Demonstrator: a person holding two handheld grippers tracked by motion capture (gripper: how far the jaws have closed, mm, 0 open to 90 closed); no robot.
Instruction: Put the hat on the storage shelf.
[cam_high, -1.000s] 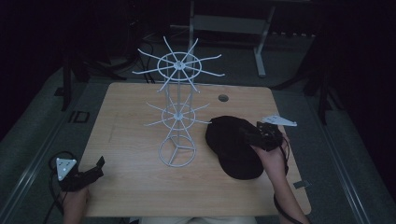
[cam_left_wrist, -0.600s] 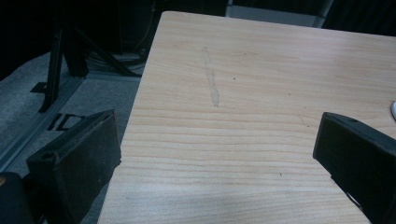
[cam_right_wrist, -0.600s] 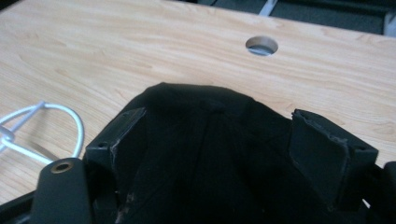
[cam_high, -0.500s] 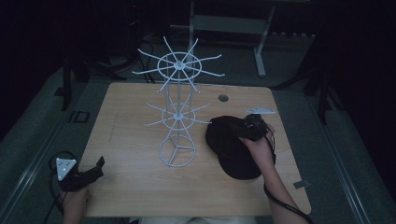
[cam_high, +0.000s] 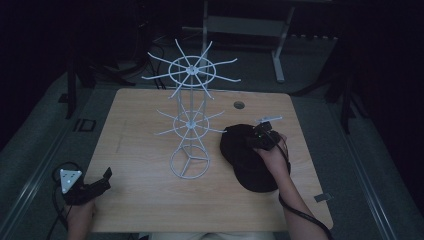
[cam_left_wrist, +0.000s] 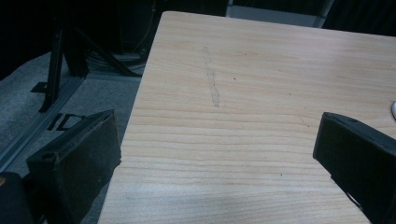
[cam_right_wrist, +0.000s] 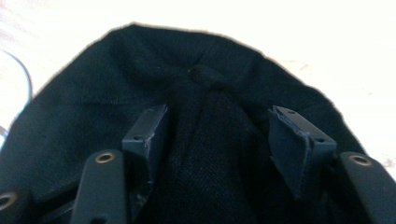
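Right gripper view: the right gripper (cam_right_wrist: 217, 135) sits on the black cap (cam_right_wrist: 140, 79), just right of the wire rack (cam_high: 189, 120), jaws closing around a fold of cloth, not yet pinching it.

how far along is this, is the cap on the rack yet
Not yet. Done: the right gripper has come down onto the black cap, which lies flat on the table beside the white wire rack. In hand: its jaws have just been closing around a fold of the crown near the top button. Left: likely lifting the cap and hanging it on a rack arm. The left gripper waits open at the table's near left corner.
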